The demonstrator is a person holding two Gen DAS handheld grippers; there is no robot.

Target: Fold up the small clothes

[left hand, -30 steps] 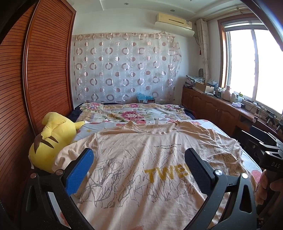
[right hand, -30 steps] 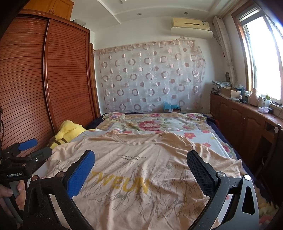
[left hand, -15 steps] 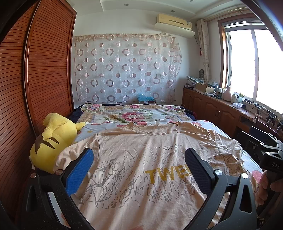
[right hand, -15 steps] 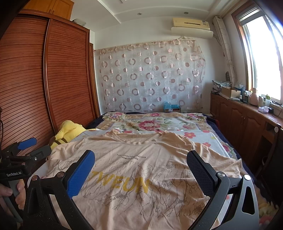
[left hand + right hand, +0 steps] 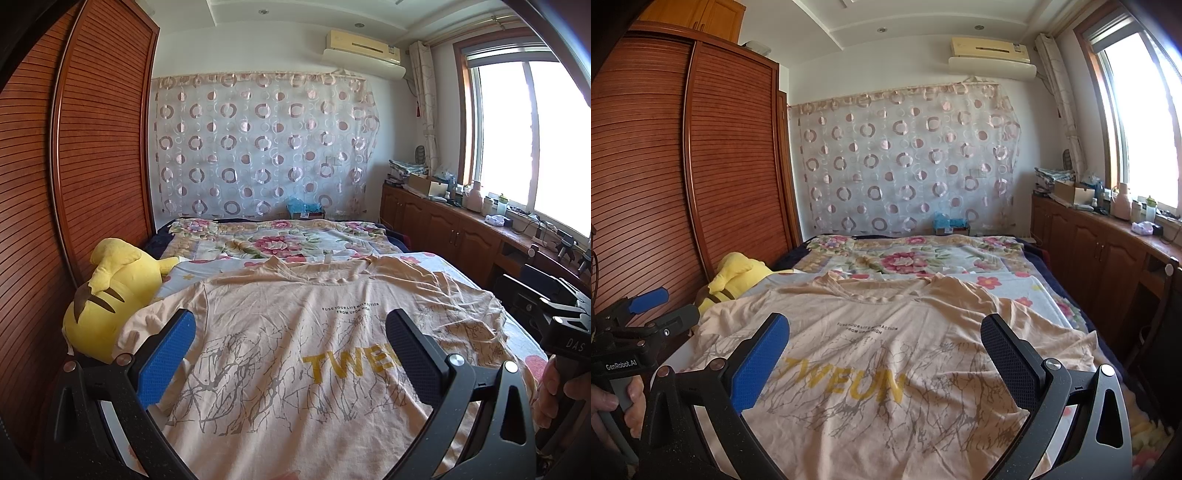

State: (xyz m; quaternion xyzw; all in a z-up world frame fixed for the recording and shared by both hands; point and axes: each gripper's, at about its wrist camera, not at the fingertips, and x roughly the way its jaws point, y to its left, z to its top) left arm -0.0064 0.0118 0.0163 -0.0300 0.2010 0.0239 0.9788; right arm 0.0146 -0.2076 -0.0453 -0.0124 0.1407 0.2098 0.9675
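Observation:
A beige T-shirt (image 5: 295, 332) with grey branch print and yellow letters lies spread flat, front up, on the bed, collar at the far side. It also shows in the right wrist view (image 5: 886, 350). My left gripper (image 5: 290, 328) is open and empty, held above the shirt's left half near its hem. My right gripper (image 5: 884, 332) is open and empty above the shirt's right half. Each gripper shows at the edge of the other's view: the right gripper (image 5: 561, 325) and the left gripper (image 5: 650, 314).
A yellow plush toy (image 5: 110, 295) lies at the bed's left edge by the shirt's left sleeve, against a wooden slatted wardrobe (image 5: 92, 166). A floral blanket (image 5: 280, 243) covers the far bed. Wooden cabinets (image 5: 1089, 243) with clutter line the right wall under the window.
Both views have tilted up slightly, so the shirt sits a little lower in frame. The shirt has not moved and both grippers stay open.

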